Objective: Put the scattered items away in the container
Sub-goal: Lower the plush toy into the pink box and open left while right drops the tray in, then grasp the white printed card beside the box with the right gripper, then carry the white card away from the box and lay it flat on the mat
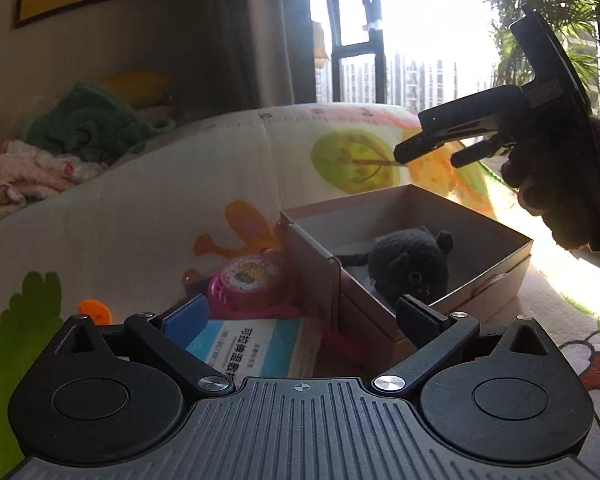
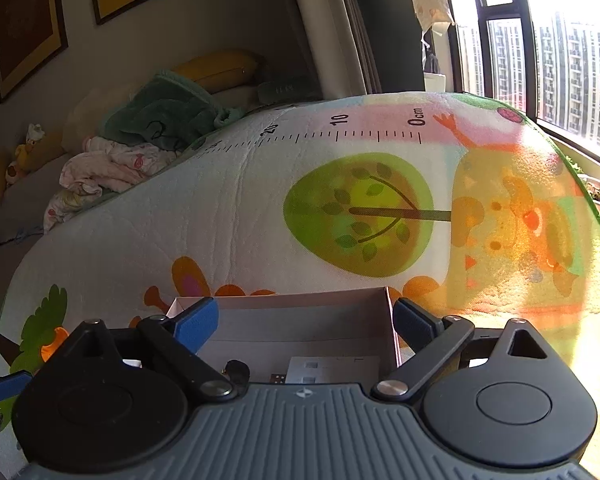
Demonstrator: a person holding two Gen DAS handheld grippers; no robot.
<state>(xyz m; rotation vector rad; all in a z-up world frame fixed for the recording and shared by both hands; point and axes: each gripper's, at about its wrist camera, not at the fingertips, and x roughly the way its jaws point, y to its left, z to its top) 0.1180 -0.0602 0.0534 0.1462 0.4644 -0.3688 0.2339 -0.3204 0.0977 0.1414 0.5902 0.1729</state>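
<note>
The cardboard box (image 1: 452,220) sits open on the cartoon-print play mat (image 1: 180,184), with a black plush toy (image 1: 410,264) lying inside it. Just left of the box, outside it, lie a pink round toy (image 1: 248,284), a blue-and-white booklet (image 1: 244,344) and a small orange piece (image 1: 95,311). The left tongs (image 1: 302,312) gape wide over the box's near corner, gripping nothing. The right tongs (image 2: 304,320) stand wide and empty above the box. Only the right view shows a white card (image 2: 332,368) in the box, plus crumpled clothes (image 2: 112,168) beyond the mat.
</note>
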